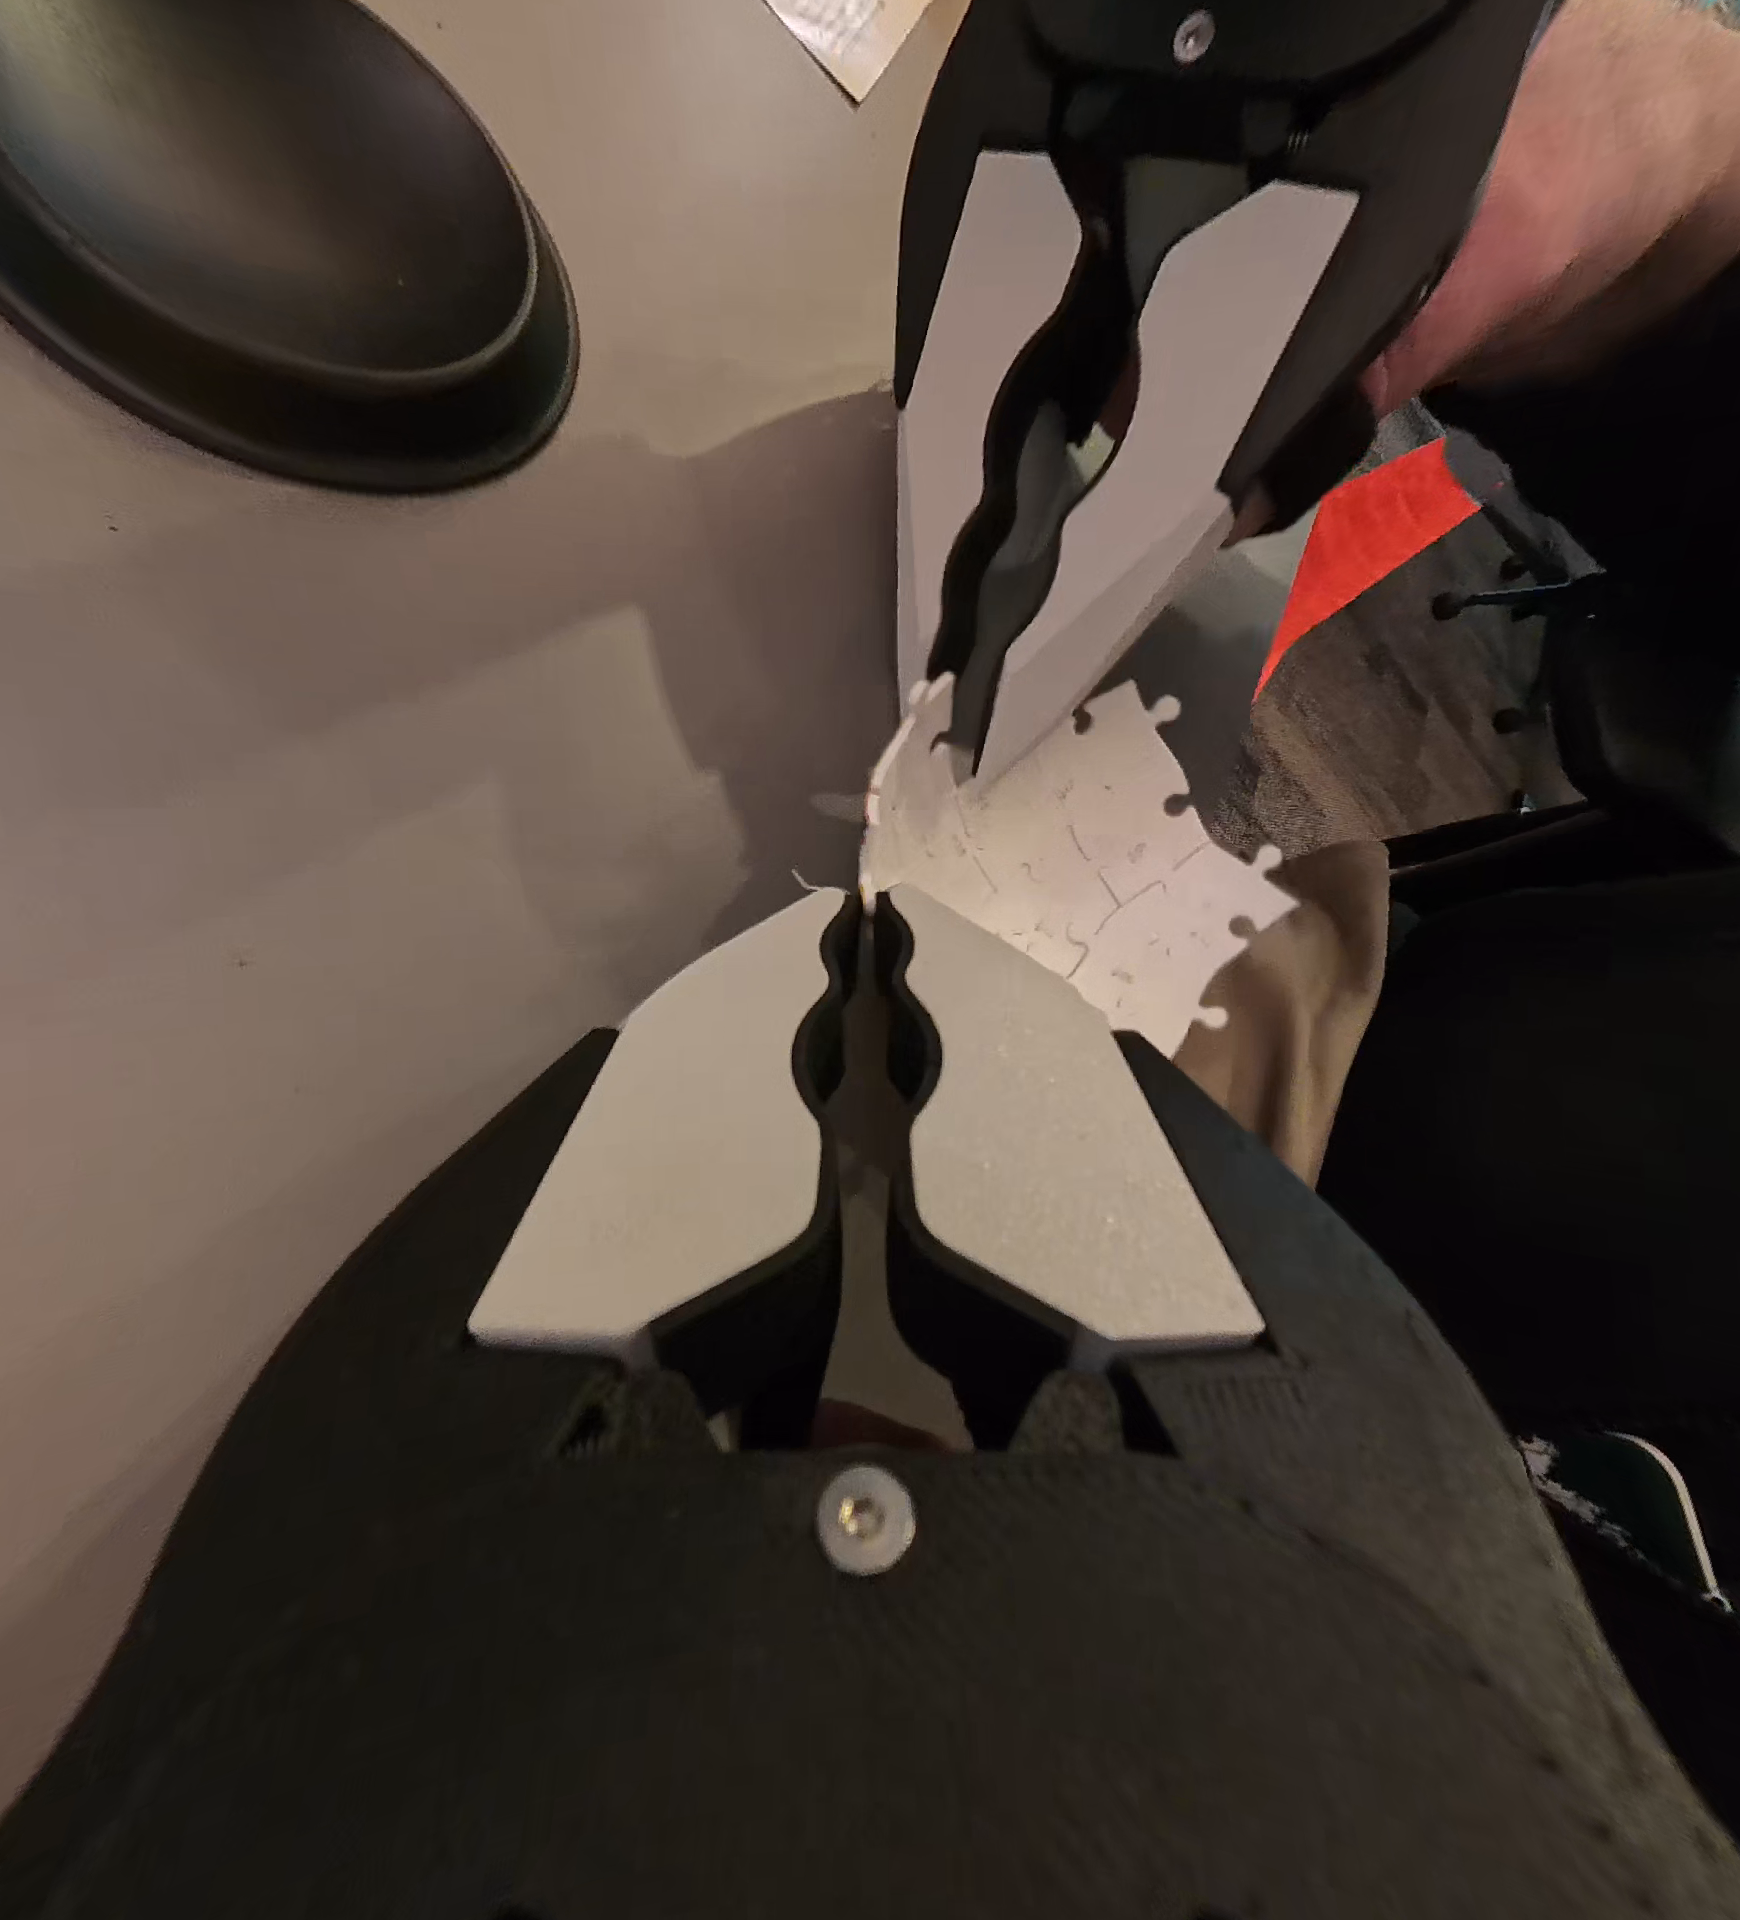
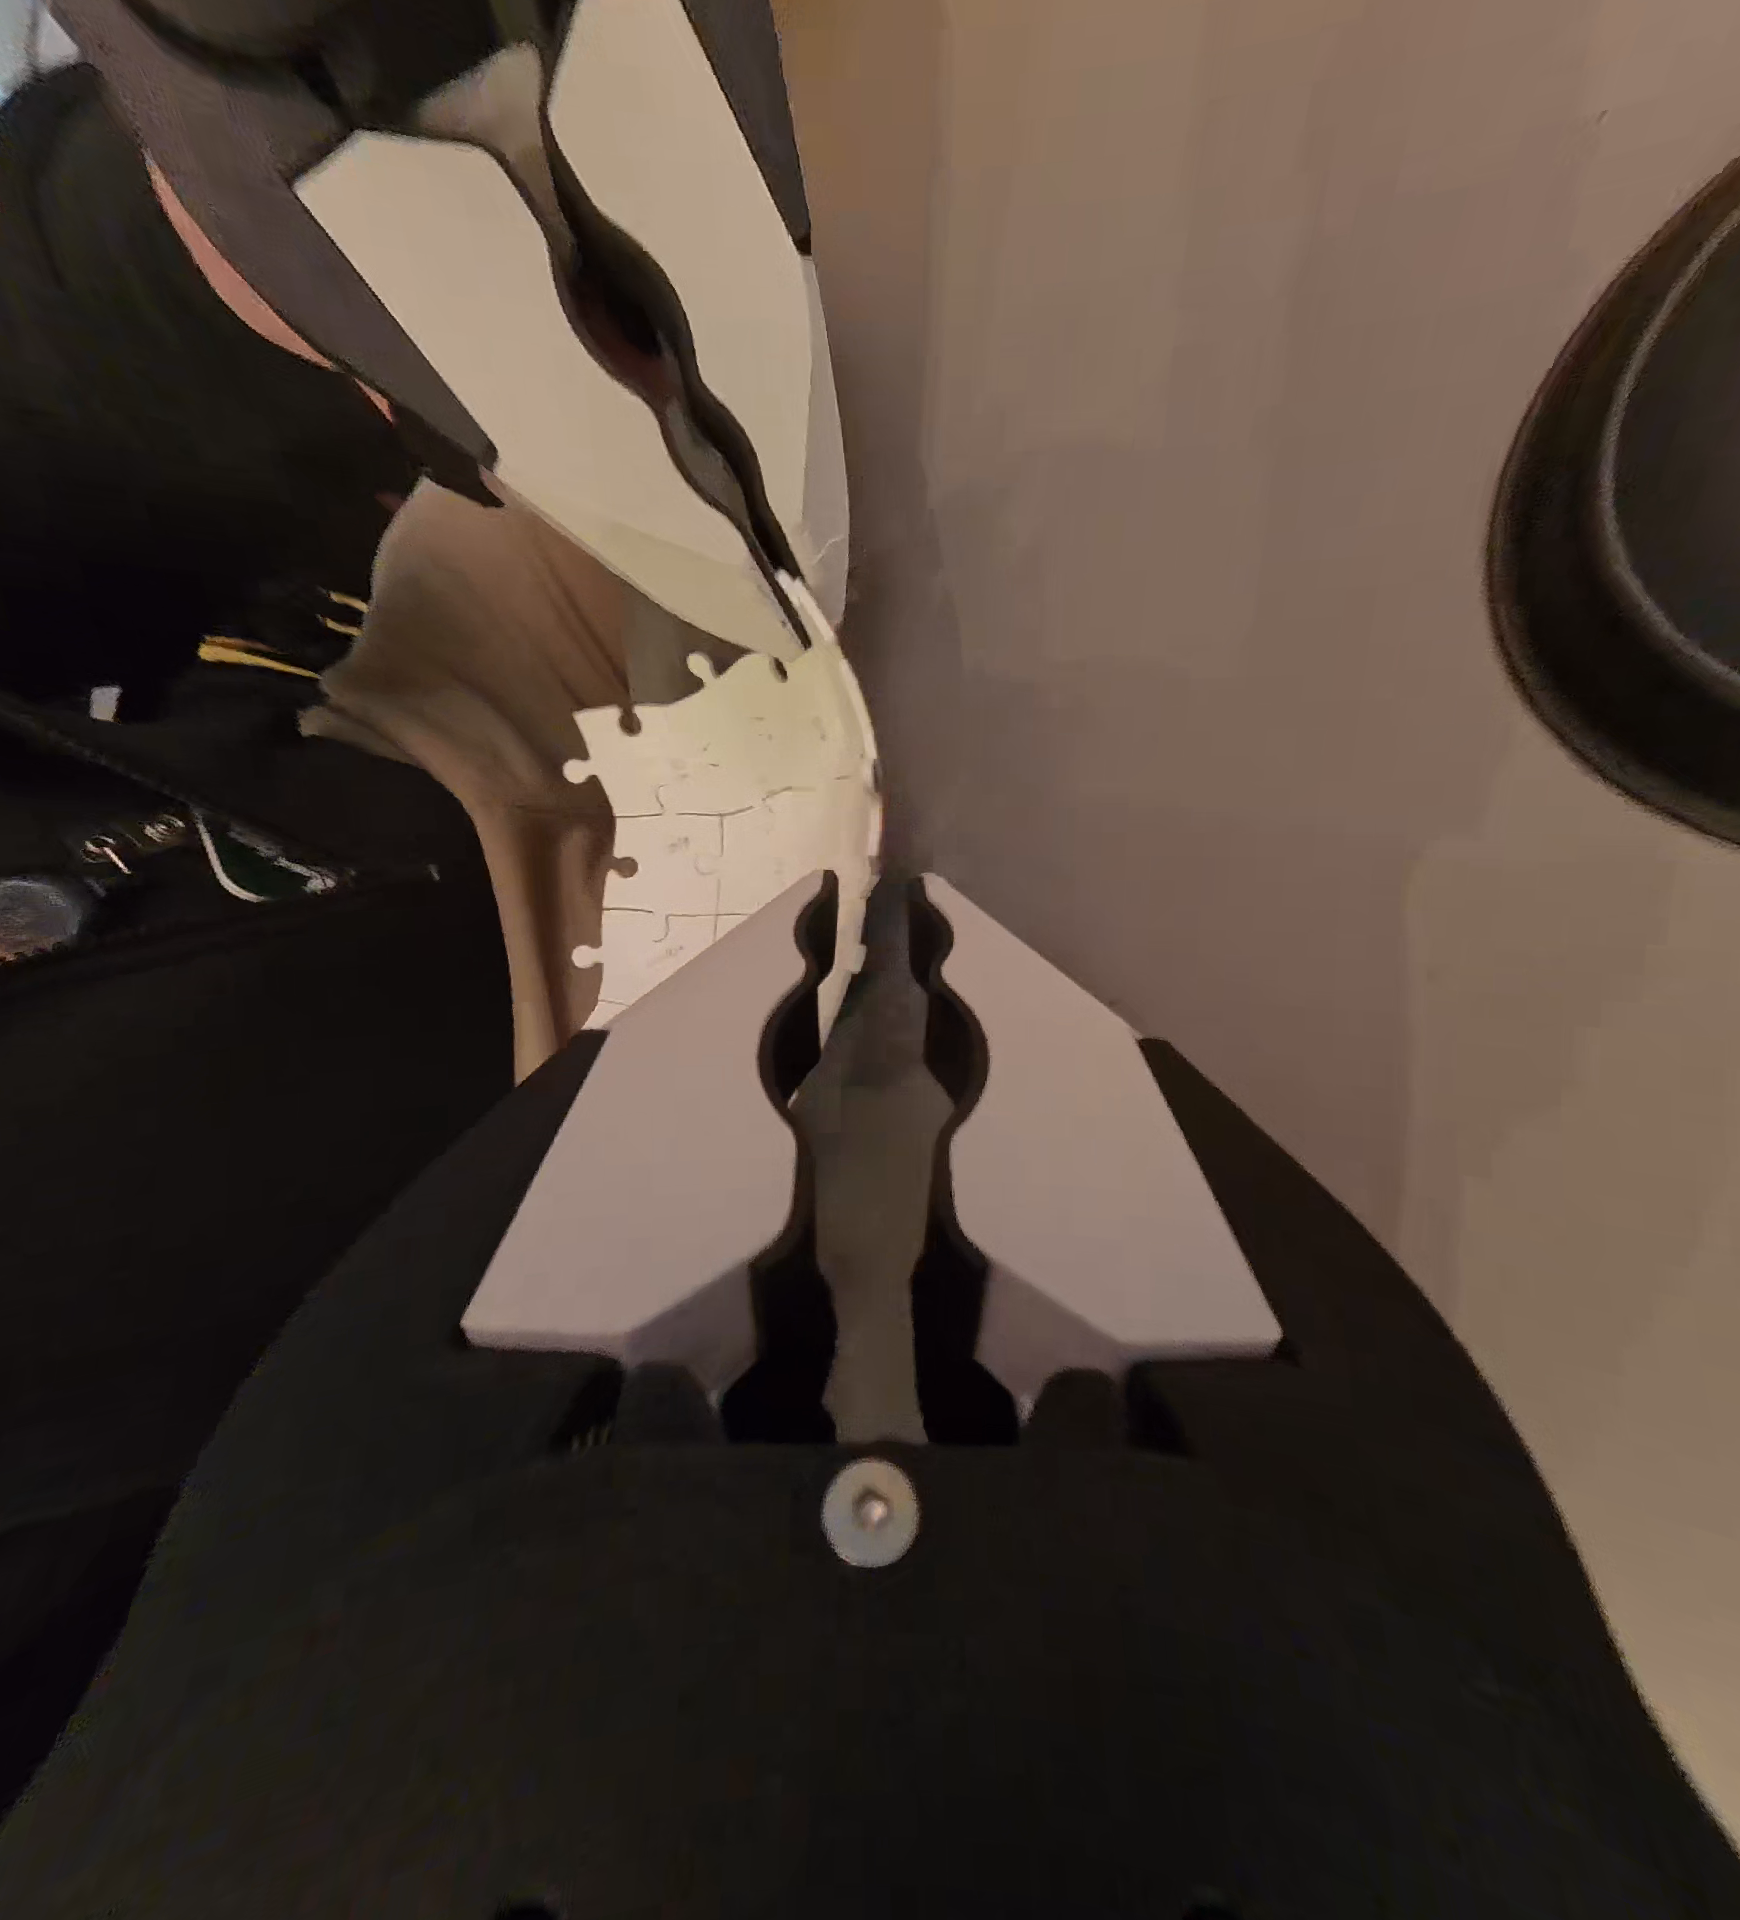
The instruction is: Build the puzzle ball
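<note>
Gripping a curved white sheet of joined puzzle pieces [image 1: 1105, 883] above the grey tabletop [image 1: 326, 831], my left tongs [image 1: 867, 902] and right tongs [image 2: 861, 894] both clamp its edge; a black oval dish [image 1: 222, 208] sits nearby.

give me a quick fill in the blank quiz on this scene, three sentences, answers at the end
1. The curved white sheet of joined puzzle pieces is pinched by ____ hand-held grippers at once.
2. The left hand-held gripper grips the sheet at its ____.
3. The round dish resting on the grey table is ____ in colour.

The right hand-held gripper is the other one on the sheet.

Missing words: two; edge; black
</note>
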Demonstrator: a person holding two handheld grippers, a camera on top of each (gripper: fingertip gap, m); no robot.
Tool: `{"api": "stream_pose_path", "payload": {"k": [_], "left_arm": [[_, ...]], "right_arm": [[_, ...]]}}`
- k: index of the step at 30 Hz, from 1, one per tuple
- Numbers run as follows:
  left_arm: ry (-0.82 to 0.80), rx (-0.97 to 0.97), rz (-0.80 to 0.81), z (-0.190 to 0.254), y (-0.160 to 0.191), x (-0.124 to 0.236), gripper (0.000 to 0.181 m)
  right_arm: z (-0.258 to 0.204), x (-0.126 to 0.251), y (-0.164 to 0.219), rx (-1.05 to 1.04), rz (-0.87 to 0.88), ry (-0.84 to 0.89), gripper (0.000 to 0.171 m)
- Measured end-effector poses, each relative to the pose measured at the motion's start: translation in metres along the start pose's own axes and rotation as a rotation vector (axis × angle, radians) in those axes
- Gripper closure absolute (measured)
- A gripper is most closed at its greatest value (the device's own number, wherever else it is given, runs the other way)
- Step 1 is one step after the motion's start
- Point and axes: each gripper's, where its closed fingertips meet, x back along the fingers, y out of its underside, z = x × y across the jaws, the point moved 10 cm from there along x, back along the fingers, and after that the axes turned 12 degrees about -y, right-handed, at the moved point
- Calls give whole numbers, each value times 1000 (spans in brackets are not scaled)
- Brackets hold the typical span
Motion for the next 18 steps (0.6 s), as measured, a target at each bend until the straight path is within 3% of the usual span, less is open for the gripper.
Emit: {"api": "stream_pose_path", "payload": {"k": [4,10,18], "left_arm": [[7,-14,43,2,1,0,179],[3,-36,99,4,2,2,179],[9,-38,130,4,3,4,178]], "right_arm": [[2,-2,-1,5,-12,-18,147],[2,-15,1,36,14,-51,169],[-2,-15,0,70,29,-24,171]]}}
